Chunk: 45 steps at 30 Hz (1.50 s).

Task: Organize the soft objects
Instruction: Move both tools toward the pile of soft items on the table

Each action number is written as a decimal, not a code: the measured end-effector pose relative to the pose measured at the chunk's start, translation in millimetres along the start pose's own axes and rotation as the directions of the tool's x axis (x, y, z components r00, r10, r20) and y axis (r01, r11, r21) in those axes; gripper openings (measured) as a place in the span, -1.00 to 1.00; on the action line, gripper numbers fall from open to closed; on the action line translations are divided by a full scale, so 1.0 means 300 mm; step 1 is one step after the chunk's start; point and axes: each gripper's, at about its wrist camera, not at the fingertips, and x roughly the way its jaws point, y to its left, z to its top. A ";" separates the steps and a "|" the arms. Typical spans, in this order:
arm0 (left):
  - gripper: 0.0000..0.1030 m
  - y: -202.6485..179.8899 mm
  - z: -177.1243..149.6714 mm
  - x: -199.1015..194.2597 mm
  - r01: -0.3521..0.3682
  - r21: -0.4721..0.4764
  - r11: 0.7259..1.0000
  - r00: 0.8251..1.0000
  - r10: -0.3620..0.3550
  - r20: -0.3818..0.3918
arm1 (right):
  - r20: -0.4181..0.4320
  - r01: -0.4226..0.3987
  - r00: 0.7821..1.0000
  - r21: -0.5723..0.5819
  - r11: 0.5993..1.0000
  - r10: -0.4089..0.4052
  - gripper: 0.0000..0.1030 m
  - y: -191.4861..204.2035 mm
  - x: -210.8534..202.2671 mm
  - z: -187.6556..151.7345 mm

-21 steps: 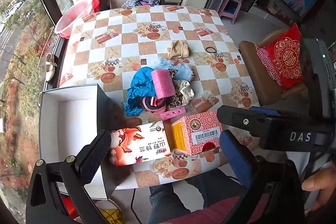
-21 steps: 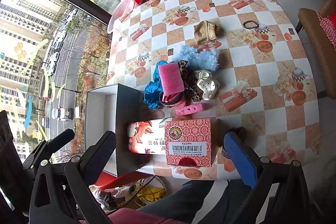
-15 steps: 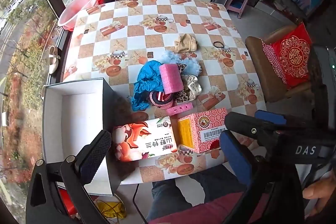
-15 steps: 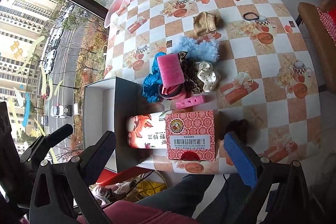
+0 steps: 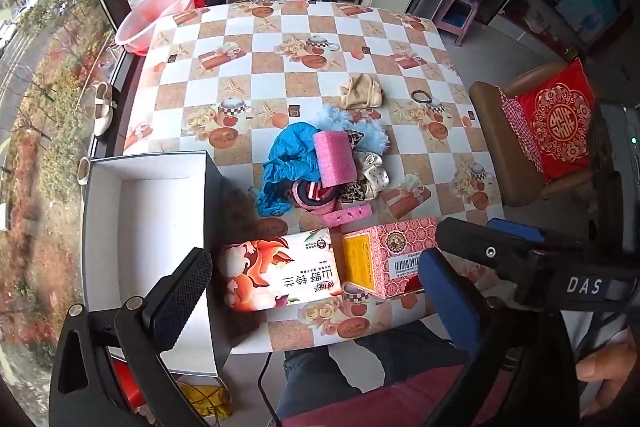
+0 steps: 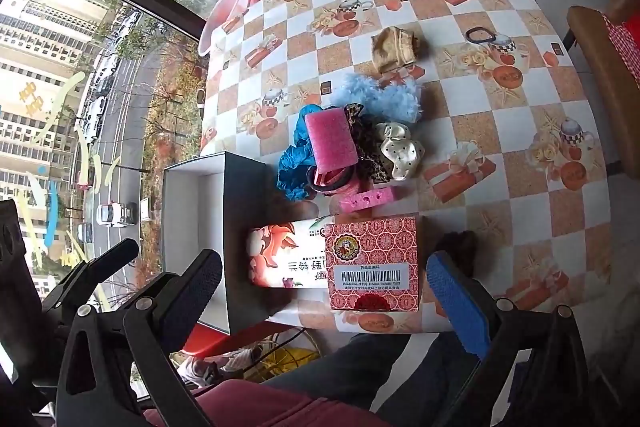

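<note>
Both grippers spread wide, holding nothing, above the near table edge.

Left gripper (image 5: 316,291) and right gripper (image 6: 324,287) low in frame; pile of soft things (image 5: 320,163) mid-frame, well beyond the fingertips, past two cartons (image 5: 280,273). Open white box (image 5: 144,227) at left, beside the left finger (image 5: 180,291).

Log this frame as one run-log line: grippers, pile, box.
left gripper: open, nothing held | right gripper: open, nothing held | soft pile: on table, untouched | white-lined box: open, nothing seen inside
</note>
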 end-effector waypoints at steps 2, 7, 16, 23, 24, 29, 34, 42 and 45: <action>1.00 0.001 0.000 -0.004 0.002 -0.005 1.000 1.000 -0.002 -0.003 | -0.001 0.003 1.000 0.001 1.000 -0.003 1.00 0.004 0.003 -0.001; 1.00 0.019 -0.001 -0.006 0.008 -0.012 1.000 1.000 -0.008 0.001 | 0.003 0.007 1.000 0.010 1.000 -0.007 1.00 0.009 0.006 -0.002; 1.00 0.028 0.010 -0.010 0.013 -0.019 1.000 1.000 -0.013 0.000 | 0.012 0.018 1.000 0.019 1.000 -0.018 1.00 0.024 0.010 -0.003; 1.00 0.067 0.020 -0.018 0.051 -0.043 0.998 0.999 -0.050 0.017 | 0.019 0.040 0.999 0.020 0.999 -0.040 1.00 0.036 0.009 0.001; 1.00 0.078 0.022 -0.022 0.058 -0.053 0.997 0.998 -0.057 0.023 | 0.018 0.045 0.999 0.020 0.999 -0.045 1.00 0.036 0.010 0.001; 1.00 0.128 0.025 -0.017 0.080 -0.093 0.992 0.996 -0.076 0.041 | 0.025 0.059 0.998 0.031 0.998 -0.060 1.00 0.035 0.003 -0.003; 1.00 0.156 0.020 0.008 0.050 -0.082 0.995 0.998 -0.046 0.052 | 0.027 0.071 0.997 0.069 0.995 -0.073 1.00 0.008 0.001 -0.015; 1.00 0.157 0.055 0.167 0.122 -0.087 0.989 0.988 -0.129 -0.086 | -0.002 0.146 0.989 0.073 0.987 -0.146 1.00 -0.060 0.026 -0.031; 1.00 0.132 0.083 0.238 0.100 -0.089 0.991 0.983 -0.112 -0.145 | -0.017 0.146 0.989 0.115 0.983 -0.145 1.00 -0.129 0.036 -0.022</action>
